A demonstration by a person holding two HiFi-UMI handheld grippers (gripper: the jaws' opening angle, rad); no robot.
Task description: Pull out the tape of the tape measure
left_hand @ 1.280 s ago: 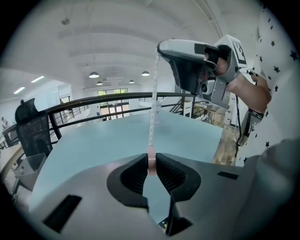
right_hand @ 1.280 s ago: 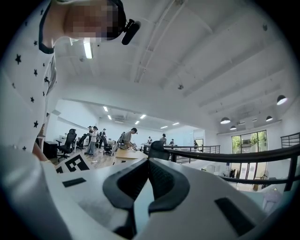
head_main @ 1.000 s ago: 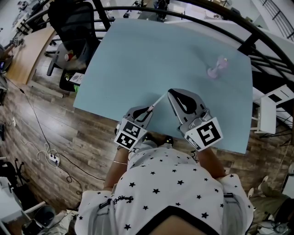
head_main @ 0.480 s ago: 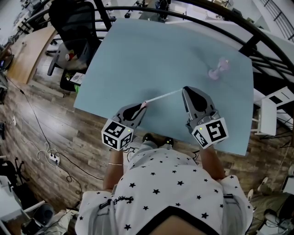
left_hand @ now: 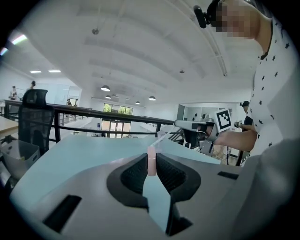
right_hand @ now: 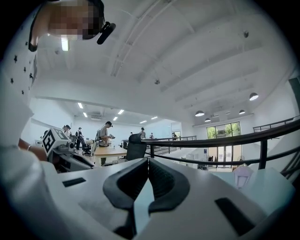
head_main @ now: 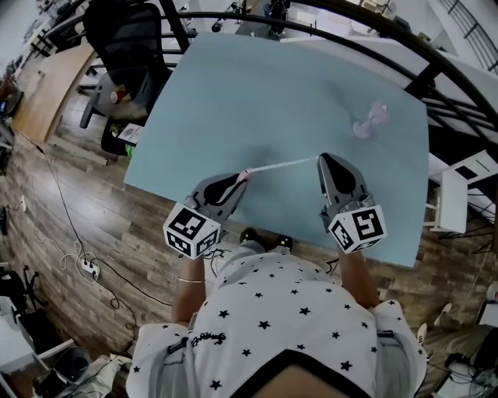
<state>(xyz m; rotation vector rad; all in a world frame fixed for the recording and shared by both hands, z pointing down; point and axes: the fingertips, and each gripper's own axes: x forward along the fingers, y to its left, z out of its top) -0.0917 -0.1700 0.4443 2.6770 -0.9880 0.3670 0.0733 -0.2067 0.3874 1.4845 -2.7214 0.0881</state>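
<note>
Surface: pale blue counter (head_main: 257,93), flat and matte, with one small pale pink object (head_main: 369,118) toward its far right corner. Room: open hall with a plank wood floor (head_main: 85,210) to the counter's left, a black office chair (head_main: 124,47) off its far left corner, and a black railing (head_main: 311,12) curving past its far edge. White ceiling with round lamps; people at desks far behind.

Left claw (head_main: 240,179) is over the counter's near edge, jaws narrow and closed on the tape measure (left_hand: 151,161), a slim pink piece standing upright between the pads. Right claw (head_main: 320,159) is over the counter's near right part, jaws pressed together on the far end of the tape (head_main: 280,165).

Tape: white, thin, drawn straight and clear of the counter. Its long axis runs roughly parallel to the counter's near edge, from the left claw across to the right claw, the right end slightly farther in
</note>
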